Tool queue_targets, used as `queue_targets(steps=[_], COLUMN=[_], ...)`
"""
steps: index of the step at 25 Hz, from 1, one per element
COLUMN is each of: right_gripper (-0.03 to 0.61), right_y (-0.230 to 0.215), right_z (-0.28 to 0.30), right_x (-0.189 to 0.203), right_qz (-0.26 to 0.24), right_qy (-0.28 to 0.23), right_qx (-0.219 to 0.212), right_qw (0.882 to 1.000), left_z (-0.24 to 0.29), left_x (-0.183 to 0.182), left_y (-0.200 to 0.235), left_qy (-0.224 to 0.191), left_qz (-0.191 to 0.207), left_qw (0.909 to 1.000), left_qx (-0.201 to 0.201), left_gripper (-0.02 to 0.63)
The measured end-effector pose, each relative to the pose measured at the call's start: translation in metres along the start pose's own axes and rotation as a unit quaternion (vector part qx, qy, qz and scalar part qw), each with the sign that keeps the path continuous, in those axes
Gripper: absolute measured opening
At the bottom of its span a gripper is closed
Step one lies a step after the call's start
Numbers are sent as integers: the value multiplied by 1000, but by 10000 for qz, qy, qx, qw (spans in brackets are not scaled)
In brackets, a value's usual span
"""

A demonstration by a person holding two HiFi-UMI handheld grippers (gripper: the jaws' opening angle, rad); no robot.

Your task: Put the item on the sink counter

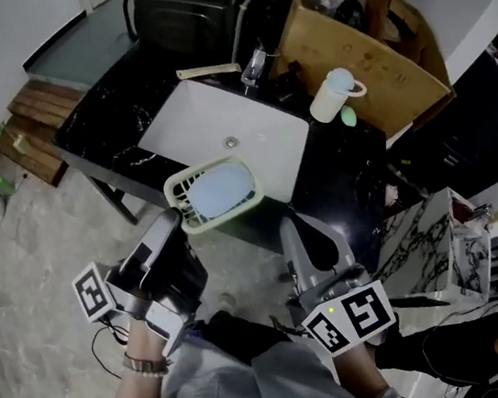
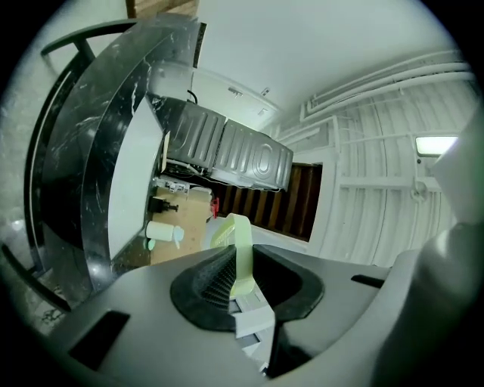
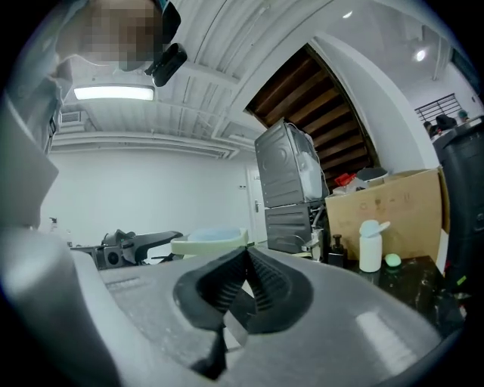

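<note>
Left gripper (image 1: 174, 216) pinches the near rim of the pale green soap dish (image 1: 217, 192), probably to keep it level. The dish hangs at frame centre over the front edge of the white basin (image 1: 249, 138), not yet on the black counter (image 1: 103, 122). Right gripper (image 1: 302, 230) is pressed together and empty.

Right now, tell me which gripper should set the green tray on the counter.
Left. The left gripper clamps the green tray by its rim, at the front edge of the sink. The right gripper is shut and empty.
</note>
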State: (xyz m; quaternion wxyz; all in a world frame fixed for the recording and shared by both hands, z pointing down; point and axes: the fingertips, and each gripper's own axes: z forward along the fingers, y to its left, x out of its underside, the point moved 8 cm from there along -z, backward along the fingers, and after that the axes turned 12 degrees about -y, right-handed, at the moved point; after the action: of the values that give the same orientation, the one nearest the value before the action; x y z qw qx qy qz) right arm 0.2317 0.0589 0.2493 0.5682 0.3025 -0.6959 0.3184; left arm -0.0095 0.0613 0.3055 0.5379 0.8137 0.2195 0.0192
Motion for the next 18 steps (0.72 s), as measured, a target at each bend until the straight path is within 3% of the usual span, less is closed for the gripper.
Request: queue_targets(steps=[9, 18], right_gripper=[-3, -3], right_y=[-23, -31], right_z=[48, 65], right_x=[8, 19], right_qz=[99, 269], right_qy=[45, 27], right_qx=[-628, -896], right_qw=[9980, 9956], left_z=[14, 15], left_x=[-24, -28], left_y=[3, 2], left_qy=[-631, -938], left_qz=[341, 528], left_qw=[9973, 9941], left_qx=[131, 154], left_gripper=[72, 72])
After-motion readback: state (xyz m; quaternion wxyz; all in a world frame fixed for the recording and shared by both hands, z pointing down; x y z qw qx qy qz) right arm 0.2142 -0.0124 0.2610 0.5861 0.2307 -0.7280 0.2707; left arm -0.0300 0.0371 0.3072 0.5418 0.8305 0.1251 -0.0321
